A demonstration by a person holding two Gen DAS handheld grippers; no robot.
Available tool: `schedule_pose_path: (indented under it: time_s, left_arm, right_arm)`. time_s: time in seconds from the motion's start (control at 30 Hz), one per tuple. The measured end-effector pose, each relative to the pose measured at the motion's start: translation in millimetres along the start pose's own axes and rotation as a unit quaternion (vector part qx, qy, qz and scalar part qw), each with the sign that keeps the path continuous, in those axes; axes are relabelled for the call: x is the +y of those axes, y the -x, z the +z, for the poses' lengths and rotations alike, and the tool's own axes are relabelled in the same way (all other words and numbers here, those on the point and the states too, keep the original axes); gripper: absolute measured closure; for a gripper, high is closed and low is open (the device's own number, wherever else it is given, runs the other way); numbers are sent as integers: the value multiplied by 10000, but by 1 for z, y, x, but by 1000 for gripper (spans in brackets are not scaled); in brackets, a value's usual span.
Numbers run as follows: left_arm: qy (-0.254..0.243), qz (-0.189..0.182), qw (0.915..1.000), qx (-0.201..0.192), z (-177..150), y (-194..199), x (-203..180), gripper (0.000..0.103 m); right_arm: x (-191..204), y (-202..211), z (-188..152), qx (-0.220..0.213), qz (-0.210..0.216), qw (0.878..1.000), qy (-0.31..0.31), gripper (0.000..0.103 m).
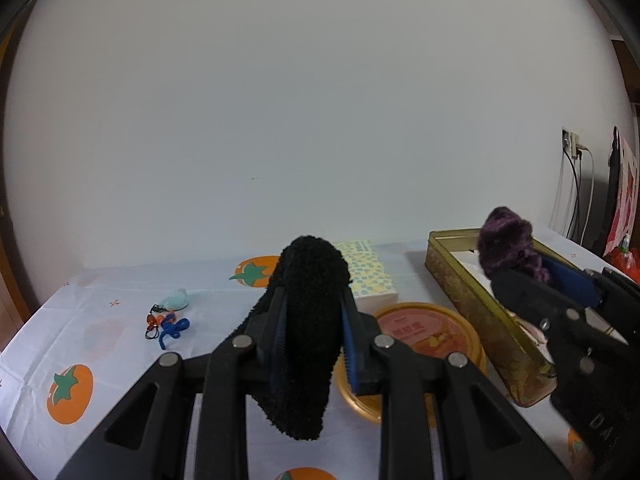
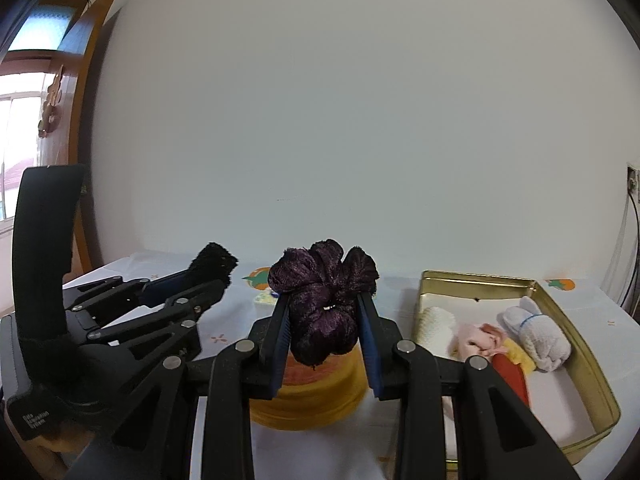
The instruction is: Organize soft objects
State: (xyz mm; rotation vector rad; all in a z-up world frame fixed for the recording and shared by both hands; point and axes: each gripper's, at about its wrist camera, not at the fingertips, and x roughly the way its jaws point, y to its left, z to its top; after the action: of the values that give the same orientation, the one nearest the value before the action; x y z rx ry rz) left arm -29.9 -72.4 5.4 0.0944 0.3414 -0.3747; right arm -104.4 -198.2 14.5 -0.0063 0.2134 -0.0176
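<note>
My left gripper (image 1: 314, 304) is shut on a black fuzzy cloth (image 1: 308, 320) and holds it above the table; it also shows in the right wrist view (image 2: 212, 270). My right gripper (image 2: 324, 300) is shut on a dark purple scrunchie (image 2: 324, 300), held above a round yellow tin (image 2: 308, 396). In the left wrist view the right gripper (image 1: 520, 256) and the scrunchie (image 1: 506, 244) hang over the gold rectangular tin (image 1: 472, 292). That tin (image 2: 576, 344) holds several rolled soft items: white (image 2: 436, 328), pink (image 2: 478, 340), grey-white (image 2: 536, 338).
A round tin with an orange lid (image 1: 428, 332) sits between the grippers. A patterned tissue box (image 1: 368, 276) stands behind it. A teal charm with blue cord (image 1: 170, 316) lies at left on the tomato-print tablecloth (image 1: 72, 392). Wall cables (image 1: 576, 192) hang at far right.
</note>
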Motion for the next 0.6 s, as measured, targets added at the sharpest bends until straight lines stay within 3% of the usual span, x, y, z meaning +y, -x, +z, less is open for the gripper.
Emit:
schedule_pose_path:
  time_s: [0.6]
  left_arm:
    - [-54,-175,9998,-52,1,-3,-42,80]
  right_arm:
    - [-22,32,2,-98,-256,9996,29,69]
